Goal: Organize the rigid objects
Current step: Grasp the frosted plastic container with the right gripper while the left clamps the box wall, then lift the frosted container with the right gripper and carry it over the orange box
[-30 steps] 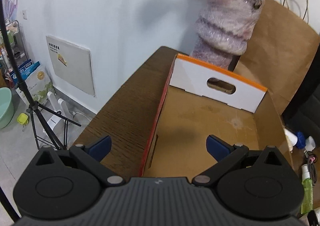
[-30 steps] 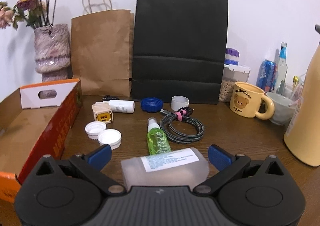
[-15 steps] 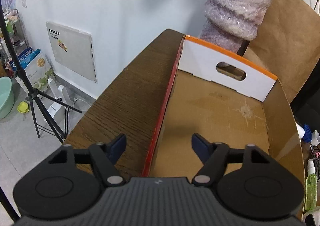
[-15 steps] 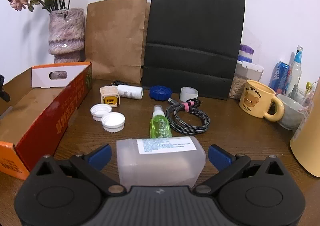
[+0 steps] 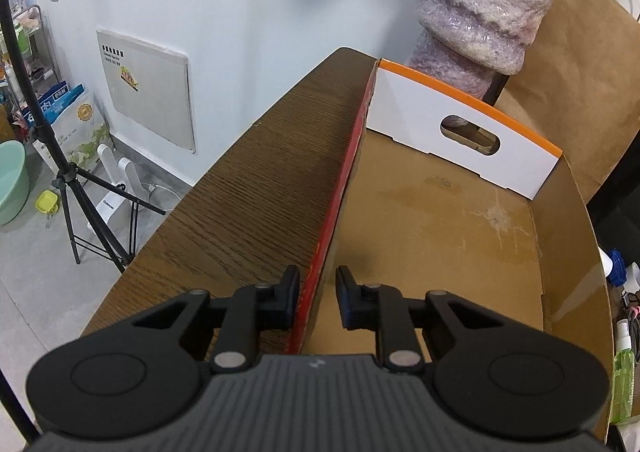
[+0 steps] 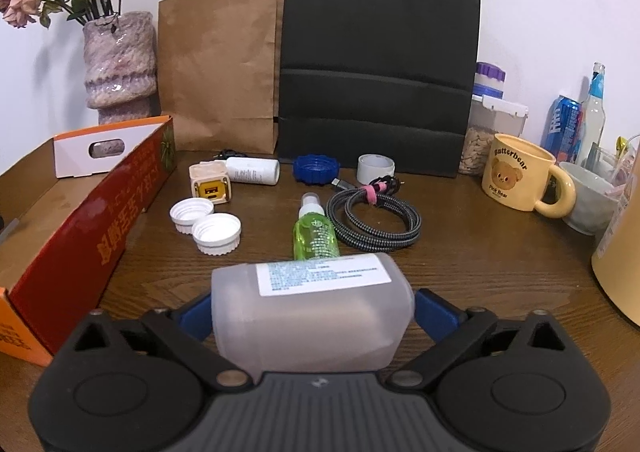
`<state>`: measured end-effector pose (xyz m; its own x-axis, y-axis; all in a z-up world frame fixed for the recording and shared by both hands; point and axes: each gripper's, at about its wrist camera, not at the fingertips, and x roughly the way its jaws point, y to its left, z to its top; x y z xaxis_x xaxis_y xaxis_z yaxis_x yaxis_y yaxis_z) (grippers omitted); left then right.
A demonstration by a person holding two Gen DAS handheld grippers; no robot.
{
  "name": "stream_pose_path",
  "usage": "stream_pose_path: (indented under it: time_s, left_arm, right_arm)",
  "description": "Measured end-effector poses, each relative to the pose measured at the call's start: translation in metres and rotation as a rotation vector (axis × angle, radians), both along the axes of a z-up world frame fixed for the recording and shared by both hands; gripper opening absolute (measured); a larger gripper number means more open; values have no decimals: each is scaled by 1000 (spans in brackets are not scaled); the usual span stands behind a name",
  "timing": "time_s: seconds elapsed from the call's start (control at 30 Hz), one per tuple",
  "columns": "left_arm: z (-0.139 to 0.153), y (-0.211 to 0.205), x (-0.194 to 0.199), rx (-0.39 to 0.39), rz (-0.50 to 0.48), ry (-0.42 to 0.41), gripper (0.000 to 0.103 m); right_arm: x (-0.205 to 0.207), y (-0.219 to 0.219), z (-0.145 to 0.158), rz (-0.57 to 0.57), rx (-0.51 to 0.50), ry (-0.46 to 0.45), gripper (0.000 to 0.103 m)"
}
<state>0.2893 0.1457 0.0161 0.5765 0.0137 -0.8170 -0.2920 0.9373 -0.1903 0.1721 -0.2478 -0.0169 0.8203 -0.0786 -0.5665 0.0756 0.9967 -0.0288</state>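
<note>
Two grippers in play here. The left gripper (image 5: 317,300) straddles the red side wall of the cardboard box (image 5: 440,219), one finger outside over the wooden table (image 5: 256,187), the other inside. Its jaws are narrow and closing on that wall; the outer pad looks right against it, while a sliver of gap shows on the inner side, so I can't call it a firm pinch. The box floor in this view is bare cardboard, with the white handle-cutout end wall up at 1 o'clock and a fuzzy purple vase (image 5: 484,11) behind it.

The right gripper (image 6: 312,310) has its jaws wide, closing in around a translucent plastic bottle (image 6: 312,316) lying on its side with a white label facing up. The blue pads sit at either end of the bottle, but I can't tell if they're actually pressing.

From that bottle: a green spray bottle (image 6: 316,234) at 12 o'clock just beyond it, a coiled braided cable (image 6: 376,217) around 1, two white caps (image 6: 206,226) at 11, and a small beige charger (image 6: 210,183), a white tube (image 6: 254,170), a blue lid (image 6: 316,168) and a tape roll (image 6: 375,167) farther back. The box is off at 9 to 10 o'clock. A bear mug (image 6: 516,177) sits at 2, with a black paper bag (image 6: 376,71) and a brown paper bag (image 6: 218,67) along the wall.
</note>
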Motion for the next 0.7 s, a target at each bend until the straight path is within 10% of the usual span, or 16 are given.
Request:
stream_pose_path:
  time_s: [0.7]
  left_arm:
    - [-1, 4, -2, -13, 19, -13, 12]
  right_arm:
    - [5, 19, 36, 39, 49, -163, 88]
